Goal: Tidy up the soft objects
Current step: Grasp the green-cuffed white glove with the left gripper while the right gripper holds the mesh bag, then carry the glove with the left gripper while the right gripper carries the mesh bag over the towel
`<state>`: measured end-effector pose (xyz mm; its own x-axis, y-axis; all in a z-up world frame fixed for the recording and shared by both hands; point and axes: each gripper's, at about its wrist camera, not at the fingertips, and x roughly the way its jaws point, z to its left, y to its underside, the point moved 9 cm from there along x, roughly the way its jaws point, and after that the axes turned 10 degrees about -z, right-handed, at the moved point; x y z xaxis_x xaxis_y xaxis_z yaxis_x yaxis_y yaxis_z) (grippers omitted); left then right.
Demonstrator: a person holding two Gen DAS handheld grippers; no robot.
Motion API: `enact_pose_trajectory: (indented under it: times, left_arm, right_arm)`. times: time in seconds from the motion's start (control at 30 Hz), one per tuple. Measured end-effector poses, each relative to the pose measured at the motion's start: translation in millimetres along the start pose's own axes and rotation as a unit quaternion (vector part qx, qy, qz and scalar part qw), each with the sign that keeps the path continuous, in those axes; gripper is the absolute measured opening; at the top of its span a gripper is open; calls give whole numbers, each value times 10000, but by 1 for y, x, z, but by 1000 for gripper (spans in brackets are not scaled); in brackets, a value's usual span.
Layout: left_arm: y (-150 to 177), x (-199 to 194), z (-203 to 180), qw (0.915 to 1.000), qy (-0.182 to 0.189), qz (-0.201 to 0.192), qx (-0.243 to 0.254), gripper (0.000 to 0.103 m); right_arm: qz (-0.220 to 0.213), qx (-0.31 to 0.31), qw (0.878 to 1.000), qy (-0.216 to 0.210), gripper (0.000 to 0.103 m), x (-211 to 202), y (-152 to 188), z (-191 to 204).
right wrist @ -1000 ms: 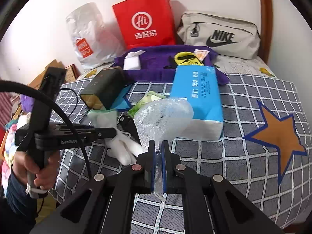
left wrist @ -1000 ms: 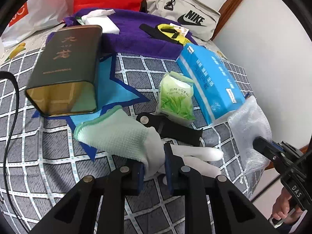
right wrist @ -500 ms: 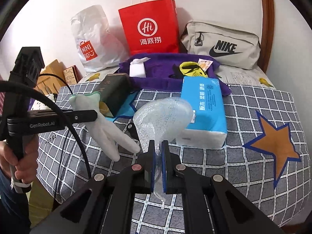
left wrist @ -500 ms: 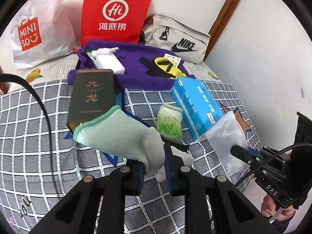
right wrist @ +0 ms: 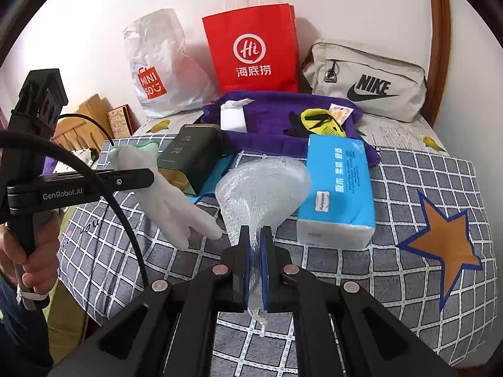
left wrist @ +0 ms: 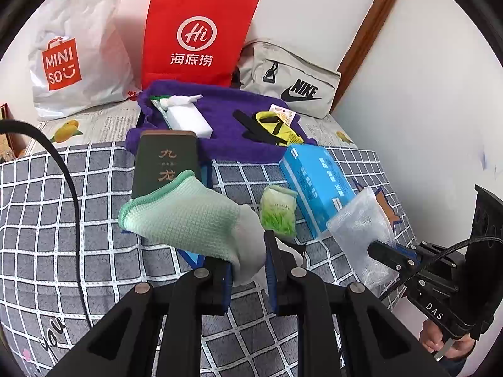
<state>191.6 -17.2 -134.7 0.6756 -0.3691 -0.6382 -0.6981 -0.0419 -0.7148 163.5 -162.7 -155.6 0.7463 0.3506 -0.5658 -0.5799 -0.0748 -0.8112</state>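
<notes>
My left gripper (left wrist: 249, 251) is shut on a white work glove with a mint-green cuff (left wrist: 188, 216), held up above the checked bedspread (left wrist: 63, 220). From the right wrist view the same glove (right wrist: 169, 198) hangs with its fingers pointing down, clamped in the left gripper (right wrist: 147, 177). My right gripper (right wrist: 255, 235) is shut on a clear bubble-wrap pouch (right wrist: 264, 185), lifted off the bed. That pouch (left wrist: 361, 229) and the right gripper (left wrist: 377, 249) show at the right of the left wrist view.
On the bed lie a blue tissue pack (right wrist: 339, 185), a dark green tin (right wrist: 188, 157), a green tea packet (left wrist: 278, 213) and a purple towel (left wrist: 226, 132) with a white pack and yellow-black item. A red paper bag (right wrist: 251, 50), a Miniso bag (right wrist: 160, 69) and a Nike bag (right wrist: 367, 81) line the wall.
Both grippers have risen with their loads. The glove came off the bedspread and now hangs free; the pouch sits higher above the bed. The black strap under the glove is now mostly hidden.
</notes>
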Motion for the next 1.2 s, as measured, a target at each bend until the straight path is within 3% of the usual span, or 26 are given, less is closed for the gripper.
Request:
enact_pose_trajectory:
  times: [0.17, 0.5, 1.2]
  left_arm:
    - [-12, -1, 5, 9999, -33, -85, -68, 17]
    - [-31, -6, 18, 9984, -485, -273, -45, 17]
    - [-81, 17, 31, 9983, -438, -376, -126, 17]
  right_arm:
    - [-45, -98, 9999, -39, 6, 1, -14, 6]
    - [-2, 0, 9997, -250, 6, 16, -32, 10]
    - [-48, 56, 9996, -261, 6, 52, -78, -3]
